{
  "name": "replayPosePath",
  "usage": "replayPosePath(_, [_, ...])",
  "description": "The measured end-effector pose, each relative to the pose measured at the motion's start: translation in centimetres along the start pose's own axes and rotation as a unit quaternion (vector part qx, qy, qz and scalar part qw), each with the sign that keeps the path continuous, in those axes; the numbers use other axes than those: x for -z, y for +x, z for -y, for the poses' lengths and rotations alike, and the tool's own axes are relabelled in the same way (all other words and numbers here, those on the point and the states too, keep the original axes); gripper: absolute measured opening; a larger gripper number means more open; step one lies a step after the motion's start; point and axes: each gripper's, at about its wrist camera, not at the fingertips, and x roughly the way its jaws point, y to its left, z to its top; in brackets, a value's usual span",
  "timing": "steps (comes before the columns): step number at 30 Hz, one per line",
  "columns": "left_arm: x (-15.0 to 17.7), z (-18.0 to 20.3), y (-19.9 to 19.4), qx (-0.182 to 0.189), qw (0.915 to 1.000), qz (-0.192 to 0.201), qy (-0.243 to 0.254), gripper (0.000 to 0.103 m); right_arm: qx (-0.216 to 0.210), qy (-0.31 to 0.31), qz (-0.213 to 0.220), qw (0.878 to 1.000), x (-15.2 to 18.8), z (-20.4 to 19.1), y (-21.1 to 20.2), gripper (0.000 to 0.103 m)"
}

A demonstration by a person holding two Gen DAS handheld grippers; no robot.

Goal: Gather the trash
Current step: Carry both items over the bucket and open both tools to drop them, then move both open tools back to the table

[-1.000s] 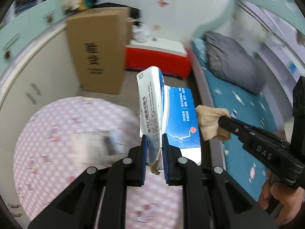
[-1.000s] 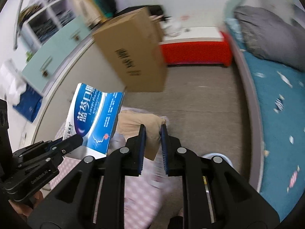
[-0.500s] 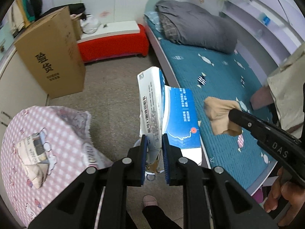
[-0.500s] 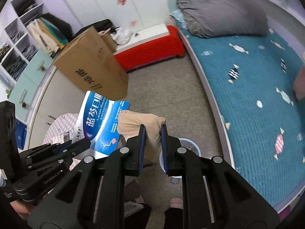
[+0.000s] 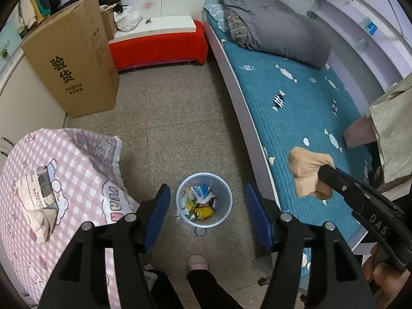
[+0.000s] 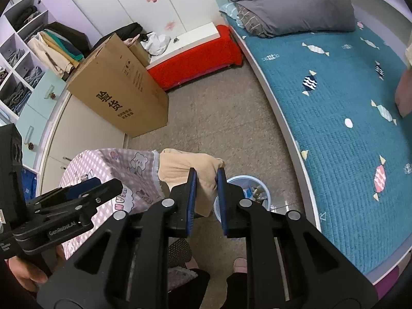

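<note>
Over a bedroom floor, my left claw (image 5: 207,207) hangs with jaws that have just been opening, now wide and empty, framing the one pale-blue bin (image 5: 204,199) below, where a blue-and-white carton (image 5: 200,191) lies among wrappers. One folded newspaper (image 5: 38,200) sits on the pink checked table (image 5: 77,164) at left. To the right, my other claw (image 6: 206,193) stands nearly closed, pinching one tan crumpled rag (image 6: 185,164) above the bin's rim, beside the single teal-quilted bed (image 6: 347,128).
</note>
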Motion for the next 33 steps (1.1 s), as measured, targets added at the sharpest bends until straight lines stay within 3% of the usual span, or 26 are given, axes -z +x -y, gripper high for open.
replayPosePath(17, [0.5, -5.1, -1.4, -0.019, 0.9988, 0.007, -0.044, 0.066, -0.007, -0.019, -0.02, 1.0, 0.1, -3.4, 2.7, 0.019])
replayPosePath(18, [0.6, -5.3, -1.4, -0.019, 0.9988, 0.007, -0.045, 0.066, -0.004, -0.018, -0.02, 1.0, 0.0, -3.4, 2.9, 0.021])
replayPosePath(20, [0.6, -5.9, -1.5, -0.02, 0.9986, 0.007, -0.049, 0.066, -0.001, -0.012, -0.021, 1.0, -0.1, -3.2, 3.3, 0.035])
replayPosePath(21, [0.6, -6.1, -1.5, -0.02, 0.9985, 0.006, -0.05, 0.066, 0.002, -0.009, -0.022, 1.0, -0.1, -3.2, 3.5, 0.054])
replayPosePath(22, [0.6, -6.3, -1.5, -0.02, 0.9985, 0.006, -0.051, 0.067, 0.009, -0.006, -0.021, 1.0, -0.1, -3.1, 3.7, 0.057])
replayPosePath(29, [1.0, -7.9, -1.6, -0.021, 0.9978, 0.005, -0.062, 0.067, 0.008, -0.005, -0.035, 0.999, 0.2, -3.9, 4.7, 0.057])
replayPosePath(33, [1.5, -9.3, -1.9, -0.025, 0.9974, 0.007, -0.067, 0.067, -0.003, -0.023, -0.039, 0.999, 0.3, -6.5, 5.2, 0.058])
